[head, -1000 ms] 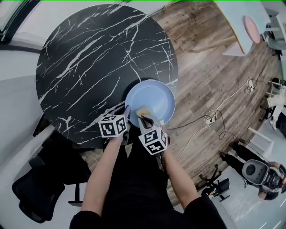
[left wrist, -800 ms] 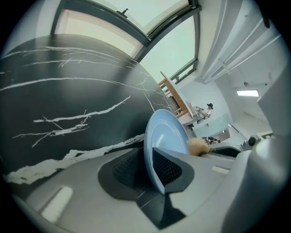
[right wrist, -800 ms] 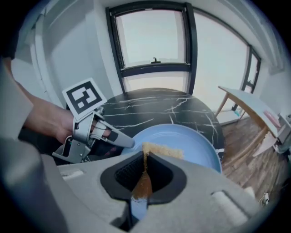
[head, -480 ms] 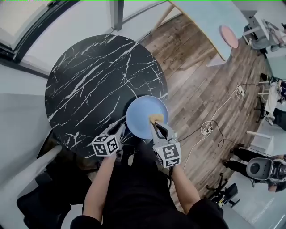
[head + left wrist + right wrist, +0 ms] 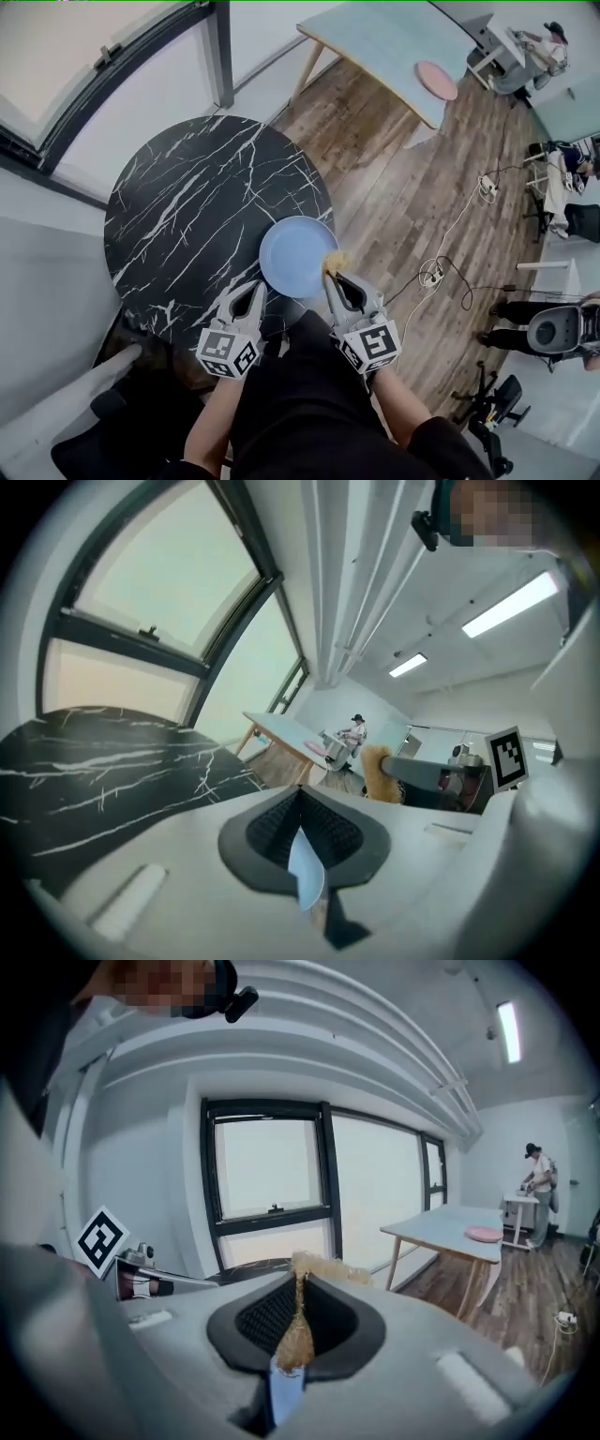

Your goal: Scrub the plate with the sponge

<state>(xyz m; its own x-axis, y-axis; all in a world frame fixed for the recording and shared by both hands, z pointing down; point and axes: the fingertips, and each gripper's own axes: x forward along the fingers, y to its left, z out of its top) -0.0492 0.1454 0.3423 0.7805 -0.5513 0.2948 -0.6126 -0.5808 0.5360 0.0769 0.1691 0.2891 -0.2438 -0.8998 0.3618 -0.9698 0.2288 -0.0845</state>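
Plate (image 5: 295,251) flat on black marble table (image 5: 187,216), close to table's near-right edge. Far left: broad bare tabletop, room for strokes. Left gripper (image 5: 253,291) jaws just drawn together, nothing between, apart from plate's near-left rim; probably should steady that rim. Right gripper (image 5: 330,278) clenched on sponge (image 5: 334,260) over right rim; lower flat, scrub inward. Right: table drop-off, floor cables (image 5: 441,267).

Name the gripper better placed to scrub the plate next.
Right. The right gripper is shut on the sponge, which shows by the rim of the plate in the head view. The left gripper, jaws just closed, holds nothing.
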